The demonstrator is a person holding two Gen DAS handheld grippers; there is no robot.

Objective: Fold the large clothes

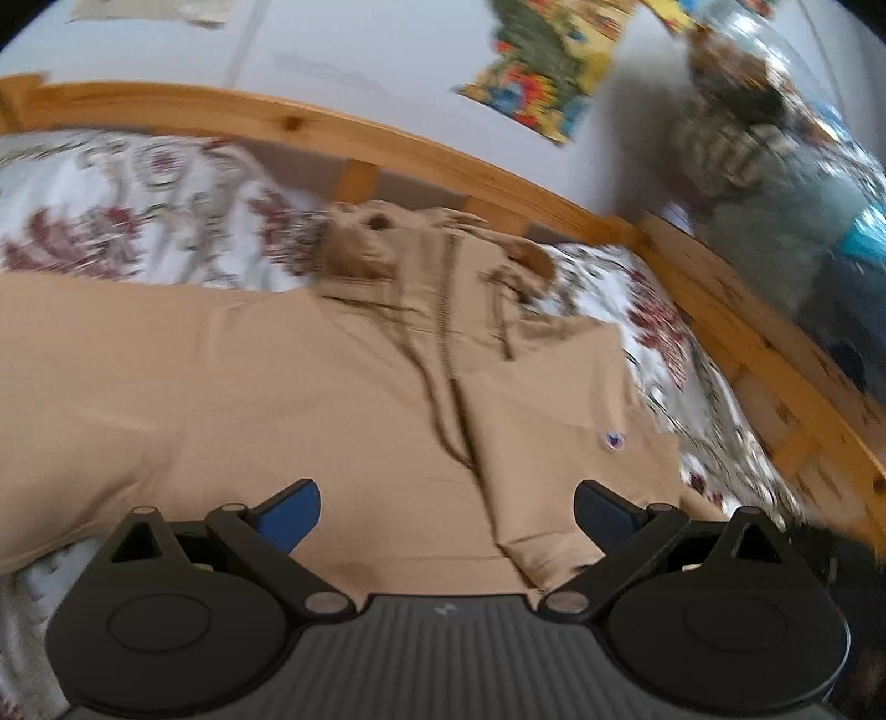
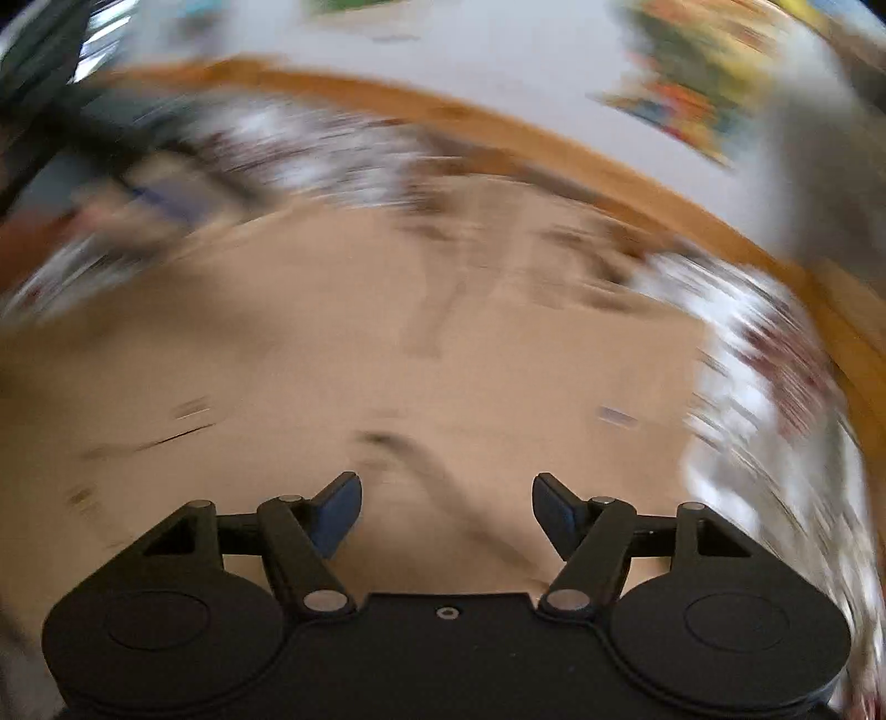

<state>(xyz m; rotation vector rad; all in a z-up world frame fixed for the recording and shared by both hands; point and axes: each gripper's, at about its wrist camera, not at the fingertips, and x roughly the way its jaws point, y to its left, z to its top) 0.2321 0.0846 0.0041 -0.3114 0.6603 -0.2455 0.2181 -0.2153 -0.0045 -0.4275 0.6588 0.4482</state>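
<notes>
Tan hoodie [image 1: 332,387] on floral bedspread [image 1: 111,210], left gripper [image 1: 447,515] and right gripper [image 2: 447,512] agape, empty

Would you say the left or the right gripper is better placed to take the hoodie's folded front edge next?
Probably the left. The left gripper is open just above the tan hoodie, its folded edge lying between the fingers. The right gripper is also open, but its view is too blurred to pick out an edge.

A bedroom in a home — shown by a pine bed frame [image 1: 387,144] with slatted headboard, a floral duvet cover [image 1: 127,205] spread over the mattress, a colourful poster [image 1: 548,66] on the pale wall [image 1: 343,50] — plus a tan hoodie [image 1: 310,387] laid flat.
</notes>
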